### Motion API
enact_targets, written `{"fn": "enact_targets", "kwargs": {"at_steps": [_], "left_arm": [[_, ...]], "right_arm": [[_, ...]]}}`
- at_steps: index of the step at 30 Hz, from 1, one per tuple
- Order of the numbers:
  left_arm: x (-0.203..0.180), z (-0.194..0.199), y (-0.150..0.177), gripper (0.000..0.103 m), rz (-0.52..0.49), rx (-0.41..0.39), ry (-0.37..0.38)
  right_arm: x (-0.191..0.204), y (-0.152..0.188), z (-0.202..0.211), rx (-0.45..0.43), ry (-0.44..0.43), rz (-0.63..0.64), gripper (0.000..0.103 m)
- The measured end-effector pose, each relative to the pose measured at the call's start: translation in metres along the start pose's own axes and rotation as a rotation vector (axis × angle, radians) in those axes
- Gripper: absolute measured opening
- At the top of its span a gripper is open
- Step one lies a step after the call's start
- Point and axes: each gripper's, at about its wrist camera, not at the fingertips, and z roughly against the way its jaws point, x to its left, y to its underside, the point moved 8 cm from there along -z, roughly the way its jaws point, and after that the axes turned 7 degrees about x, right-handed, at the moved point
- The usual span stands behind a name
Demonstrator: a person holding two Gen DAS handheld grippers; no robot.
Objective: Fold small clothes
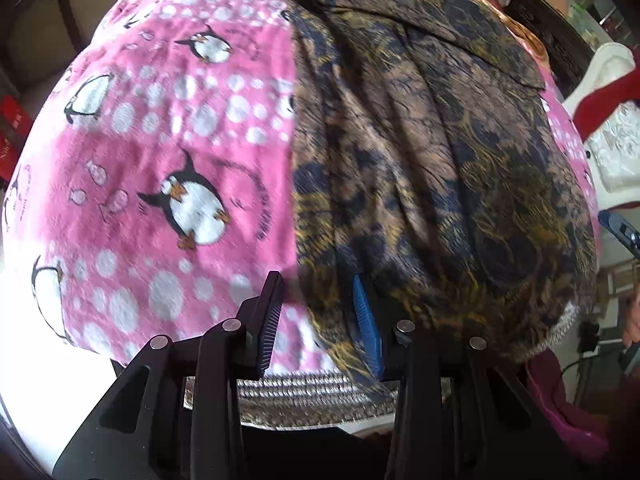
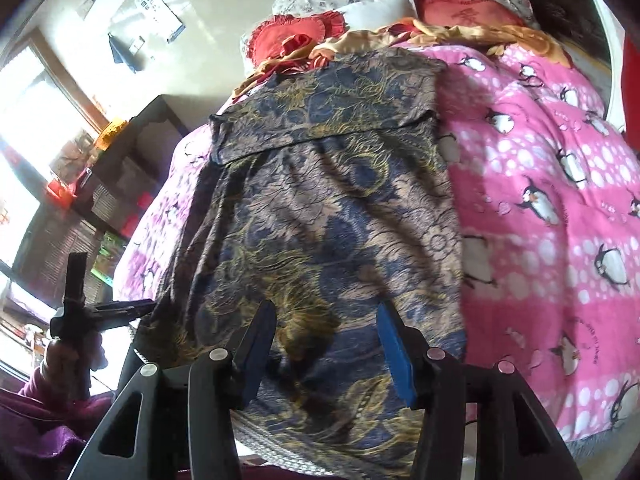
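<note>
The fingers (image 1: 272, 308) of the left gripper (image 1: 318, 322) and the right gripper (image 2: 328, 344) stand open and empty above the patterned garment (image 2: 332, 200) spread ahead of them, so closing too deep risks pinching the pink penguin blanket (image 1: 160, 160) beneath its near edge.

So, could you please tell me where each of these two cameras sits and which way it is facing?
Left wrist: on the left gripper, looking steeply down at the patterned garment's left edge on the pink penguin blanket; its own open fingers show.
Right wrist: on the right gripper, looking up the bed over the garment toward red pillows; the left gripper and the hand holding it show.
Shared: garment, blanket.
</note>
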Motion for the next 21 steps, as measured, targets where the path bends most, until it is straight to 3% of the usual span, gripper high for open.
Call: {"fn": "enact_targets", "kwargs": {"at_steps": [2,6,11,12,13,14,17,21], "left_arm": [[0.000,0.001,0.005,0.037,-0.001,0.006,0.008],[-0.004,-0.001,0.013,0.051,0.058,0.007,0.079],[-0.015,-0.007,0.008,0.052,-0.027,0.011,0.021],[-0.017,-0.006,0.007,0.045,-0.042,0.008,0.014],[-0.017,-0.006,0.006,0.021,-0.053,0.005,0.015],[-0.016,-0.006,0.007,0.009,-0.058,0.013,0.025],[-0.006,0.003,0.008,0.005,-0.047,0.005,0.056],[0.021,0.022,0.014,0.004,-0.036,-0.038,-0.007]], "right_arm": [[0.001,0.001,0.000,-0.002,-0.013,-0.017,0.050],[0.000,0.003,0.003,-0.012,-0.038,-0.032,0.050],[-0.004,0.003,-0.001,-0.007,-0.038,-0.064,0.050],[-0.005,0.003,-0.002,-0.006,-0.044,-0.076,0.050],[-0.006,0.003,-0.002,-0.006,-0.047,-0.081,0.050],[-0.007,0.003,-0.001,-0.008,-0.046,-0.086,0.050],[-0.013,0.003,0.004,-0.019,-0.037,-0.099,0.050],[-0.028,0.006,0.018,-0.038,-0.016,-0.125,0.050]]}}
